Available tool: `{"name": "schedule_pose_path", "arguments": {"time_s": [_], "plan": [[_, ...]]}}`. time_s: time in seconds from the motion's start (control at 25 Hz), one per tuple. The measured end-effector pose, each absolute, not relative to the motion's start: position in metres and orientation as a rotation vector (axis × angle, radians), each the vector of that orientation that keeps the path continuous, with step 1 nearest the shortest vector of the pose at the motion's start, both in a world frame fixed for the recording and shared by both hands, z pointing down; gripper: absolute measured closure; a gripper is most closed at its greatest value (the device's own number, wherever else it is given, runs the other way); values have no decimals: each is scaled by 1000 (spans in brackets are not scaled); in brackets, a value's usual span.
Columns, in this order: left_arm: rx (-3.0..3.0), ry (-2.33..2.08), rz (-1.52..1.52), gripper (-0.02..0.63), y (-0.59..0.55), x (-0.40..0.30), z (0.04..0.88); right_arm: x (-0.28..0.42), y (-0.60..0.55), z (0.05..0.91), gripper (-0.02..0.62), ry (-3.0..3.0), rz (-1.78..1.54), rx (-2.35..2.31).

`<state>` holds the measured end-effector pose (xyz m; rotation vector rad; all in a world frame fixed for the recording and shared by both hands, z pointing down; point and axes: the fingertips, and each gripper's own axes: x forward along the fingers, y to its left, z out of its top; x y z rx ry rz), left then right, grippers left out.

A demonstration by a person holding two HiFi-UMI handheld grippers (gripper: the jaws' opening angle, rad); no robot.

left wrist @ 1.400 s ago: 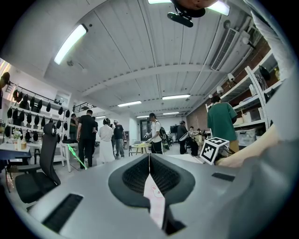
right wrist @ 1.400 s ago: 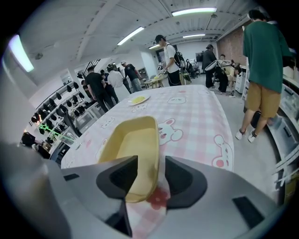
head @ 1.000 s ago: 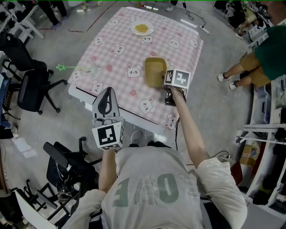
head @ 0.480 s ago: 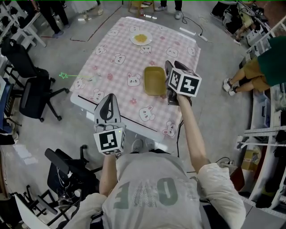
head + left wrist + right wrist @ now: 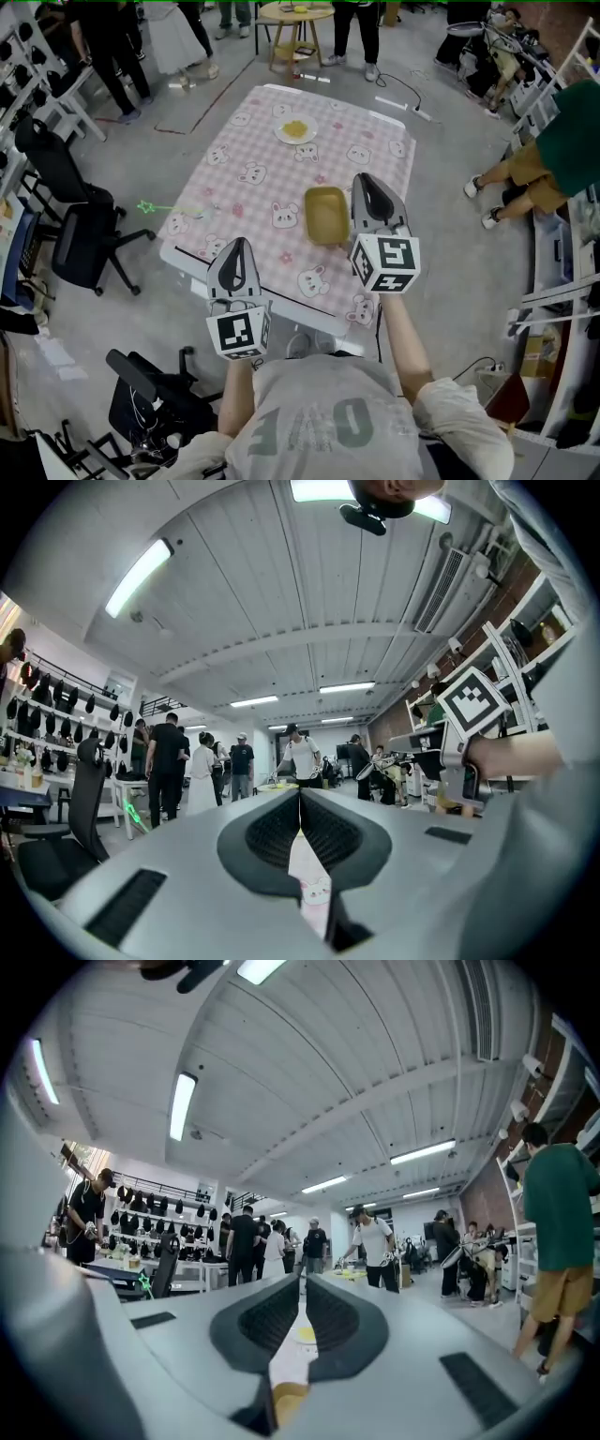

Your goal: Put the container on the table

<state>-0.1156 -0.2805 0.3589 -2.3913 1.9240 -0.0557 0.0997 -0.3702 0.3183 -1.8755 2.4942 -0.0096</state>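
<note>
Both arms reach forward from the torso at 6 o'clock. The left forearm (image 5: 236, 394) is bent close in, and the left gripper (image 5: 236, 246) points to 12 o'clock, level, with its jaws together and nothing between them. The right forearm (image 5: 405, 349) stretches further out. The right gripper (image 5: 367, 181) sits at the left one's 2 o'clock, also aimed at 12, its jaws closing to a sliver, empty.

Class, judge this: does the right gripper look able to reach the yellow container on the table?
Probably yes: the right gripper, jaws closing on nothing, hangs near the yellow container, with nothing between them on the table.
</note>
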Motion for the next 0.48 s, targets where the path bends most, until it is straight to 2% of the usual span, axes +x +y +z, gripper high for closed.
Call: {"name": "schedule_pose_path", "arguments": {"time_s": [0.28, 0.48], "plan": [[-2370, 1881, 37, 578, -280, -106, 327, 106, -326, 330, 555, 2466, 103, -1922], [-2353, 1877, 59, 578, -283, -108, 320, 106, -301, 345, 560, 2470, 5, -1881]]}}
